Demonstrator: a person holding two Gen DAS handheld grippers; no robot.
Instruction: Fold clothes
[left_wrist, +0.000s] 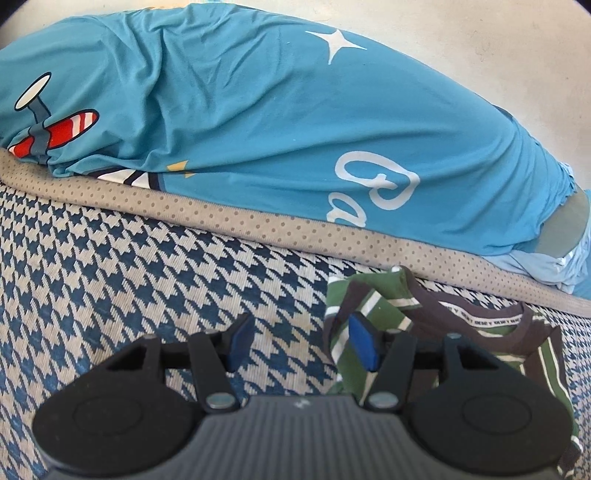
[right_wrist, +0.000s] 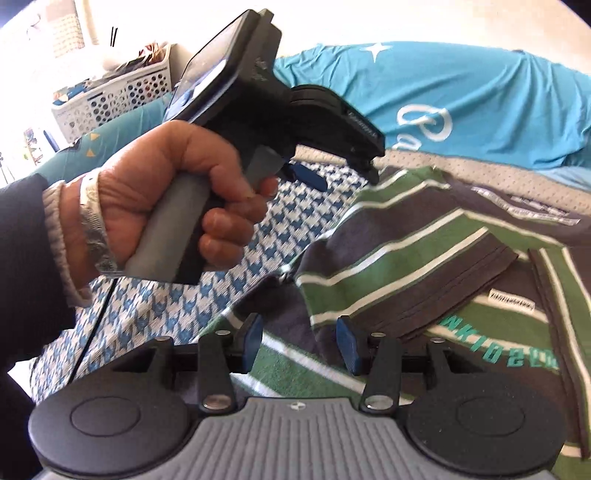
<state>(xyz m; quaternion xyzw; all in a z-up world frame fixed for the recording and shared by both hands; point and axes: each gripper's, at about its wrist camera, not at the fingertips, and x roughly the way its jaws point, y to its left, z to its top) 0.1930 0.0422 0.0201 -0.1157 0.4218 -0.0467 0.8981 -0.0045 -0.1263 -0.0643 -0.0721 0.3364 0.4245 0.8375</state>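
Left gripper (left_wrist: 301, 341) open over houndstooth cover (left_wrist: 110, 266), striped shirt (left_wrist: 391, 306) at its right pad; only in right view, hand (right_wrist: 162, 192) holding it; right gripper (right_wrist: 300, 345) open above that shirt

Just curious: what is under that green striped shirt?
The green striped shirt lies on a blue-and-white houndstooth cover. Whatever sits directly beneath the shirt is hidden by its folded layers.
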